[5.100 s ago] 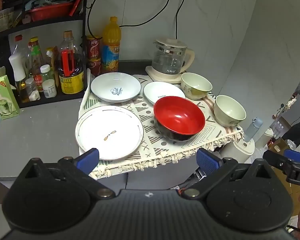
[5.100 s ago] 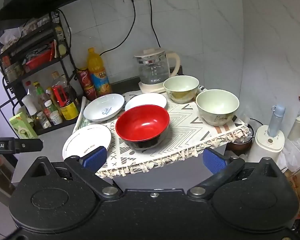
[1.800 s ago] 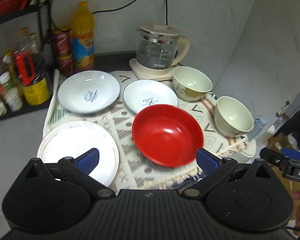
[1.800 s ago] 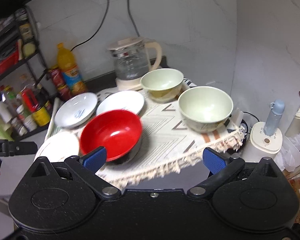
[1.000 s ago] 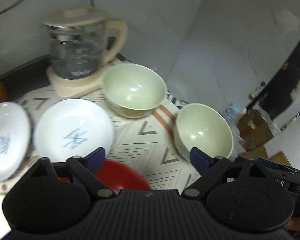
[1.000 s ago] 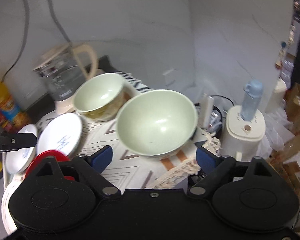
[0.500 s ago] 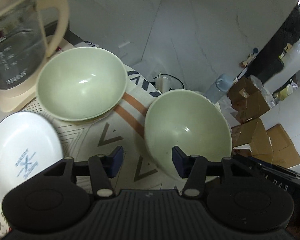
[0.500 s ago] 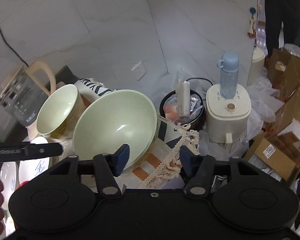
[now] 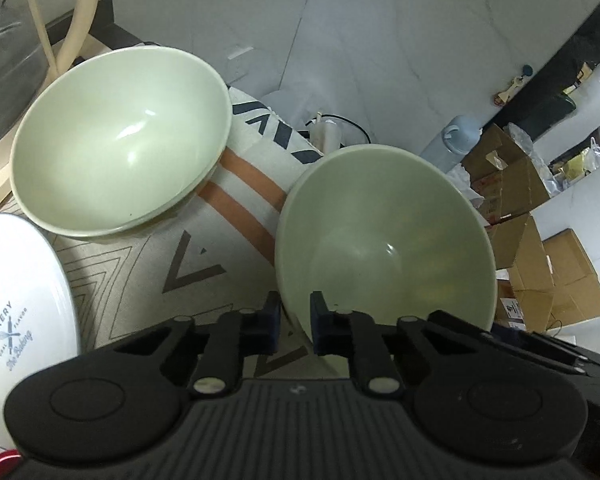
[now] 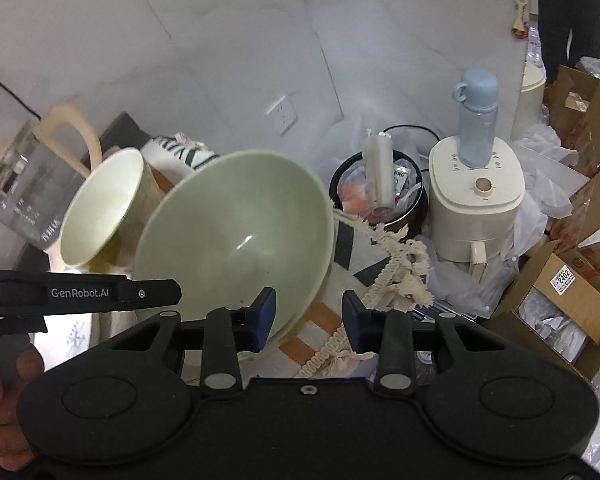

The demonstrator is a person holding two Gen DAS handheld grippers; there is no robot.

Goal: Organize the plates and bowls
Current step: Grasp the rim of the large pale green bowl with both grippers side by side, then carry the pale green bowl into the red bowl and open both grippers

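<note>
A pale green bowl (image 9: pixel 388 240) sits at the right edge of the patterned cloth (image 9: pixel 188 256), tilted. My left gripper (image 9: pixel 294 322) is shut on its near rim, one finger inside and one outside. In the right wrist view the same bowl (image 10: pixel 236 240) is tilted, and my right gripper (image 10: pixel 308 322) straddles its right rim with a gap left, jaws partly open. A second pale green bowl (image 9: pixel 120 164) stands behind to the left, also in the right wrist view (image 10: pixel 100 216). A white plate (image 9: pixel 16 300) lies at left.
A glass kettle (image 9: pixel 16 36) stands at the back left. The cloth's fringe (image 10: pixel 384 256) hangs over the table edge. Below on the floor are a cream appliance with a blue bottle (image 10: pixel 476 184), a pot (image 10: pixel 380 200) and cardboard boxes (image 10: pixel 560 300). A red bowl's edge (image 9: pixel 0 468) shows at bottom left.
Both grippers moved in on the right green bowl. The left gripper closed on its near rim and the bowl tilted up. The right gripper narrowed around its right rim.
</note>
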